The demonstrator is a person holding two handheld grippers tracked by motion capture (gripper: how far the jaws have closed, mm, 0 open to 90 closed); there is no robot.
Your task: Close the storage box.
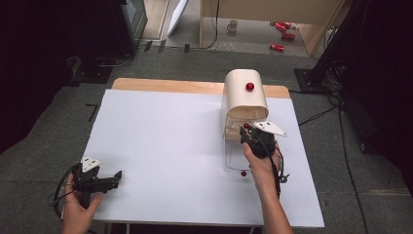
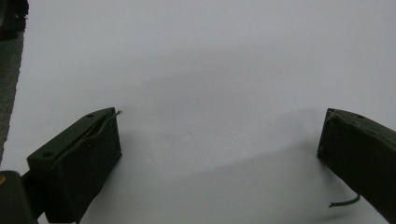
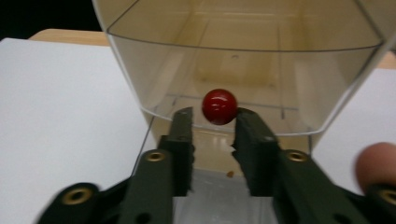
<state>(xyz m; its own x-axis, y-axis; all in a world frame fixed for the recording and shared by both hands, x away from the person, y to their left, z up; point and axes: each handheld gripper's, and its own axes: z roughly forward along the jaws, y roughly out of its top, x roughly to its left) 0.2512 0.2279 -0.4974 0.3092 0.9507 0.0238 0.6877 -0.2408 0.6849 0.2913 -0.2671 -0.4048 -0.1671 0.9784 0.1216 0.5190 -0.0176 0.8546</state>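
Your right gripper (image 3: 214, 122) is at the front of the clear plastic box (image 3: 140, 79) with the cream roll-top lid (image 1: 245, 95). Its two black fingers (image 3: 183, 130) are close together, with a small gap between them. A little red ball knob (image 3: 219, 106) sits just past the tips, right at that gap. The right finger's tip looks like it touches the ball. The left finger's tip is just beside it. You cannot tell if the fingers really pinch the knob.

From the high view, your right gripper (image 1: 247, 132) sits at the open front of the box, under the edge of the lid. Your right hand (image 1: 260, 163) is behind it. Another red knob (image 1: 250, 87) sits on top of the lid, well past the fingers. A tiny red ball (image 1: 243, 173) lies on the white desk (image 1: 165, 146), back near your right wrist.

Your left gripper (image 2: 219, 135) has its fingers (image 2: 88, 158) wide apart. They hold nothing, and bare white desk lies between them. In the high view the left gripper (image 1: 114, 178) is low over the near left corner of the desk, well apart from the box. Your left hand (image 1: 78, 204) holds it from behind.
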